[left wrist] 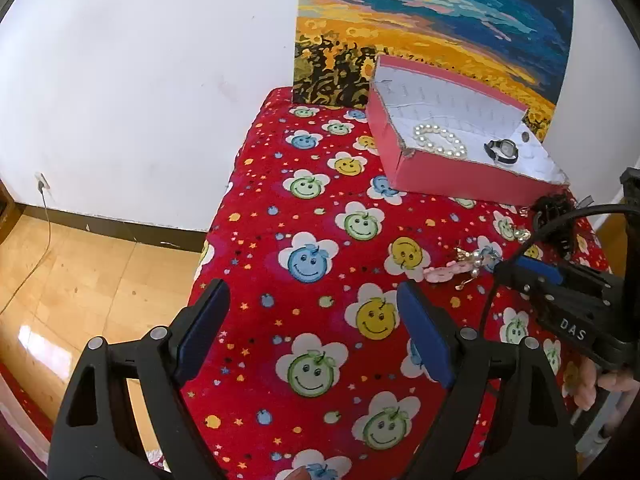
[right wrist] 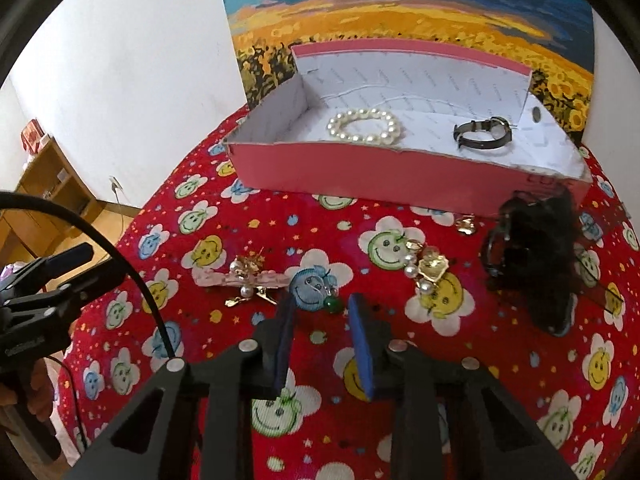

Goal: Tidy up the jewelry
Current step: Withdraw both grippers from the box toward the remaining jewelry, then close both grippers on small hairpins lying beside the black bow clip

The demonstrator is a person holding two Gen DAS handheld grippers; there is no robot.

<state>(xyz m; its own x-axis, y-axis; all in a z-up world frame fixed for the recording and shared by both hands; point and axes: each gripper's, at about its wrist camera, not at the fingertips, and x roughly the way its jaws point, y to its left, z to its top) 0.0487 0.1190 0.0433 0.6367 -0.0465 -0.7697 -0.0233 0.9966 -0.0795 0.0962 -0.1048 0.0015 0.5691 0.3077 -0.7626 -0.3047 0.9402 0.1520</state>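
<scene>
A pink box (right wrist: 360, 168) with a white lining stands at the back of the red smiley-print cloth (right wrist: 520, 380). In it lie a pearl bracelet (right wrist: 364, 126) and a dark watch (right wrist: 482, 132). Loose on the cloth are a pink hair clip (right wrist: 240, 278), a green-bead earring (right wrist: 333, 305), a gold and pearl earring (right wrist: 424, 268), a small gold piece (right wrist: 466, 225) and a black hair accessory (right wrist: 532, 264). My right gripper (right wrist: 320, 302) hovers low with its jaws narrowly apart; the green bead lies at its fingertips, untouched. My left gripper (left wrist: 311, 288) is open wide over bare cloth, left of the pink clip (left wrist: 440, 272).
A sunflower-field painting (left wrist: 440, 20) leans on the white wall behind the box (left wrist: 460, 176). The table's left edge (left wrist: 208, 248) drops to a wooden floor. A black cable (right wrist: 132, 280) runs from the left gripper. A wooden shelf (right wrist: 52, 176) stands far left.
</scene>
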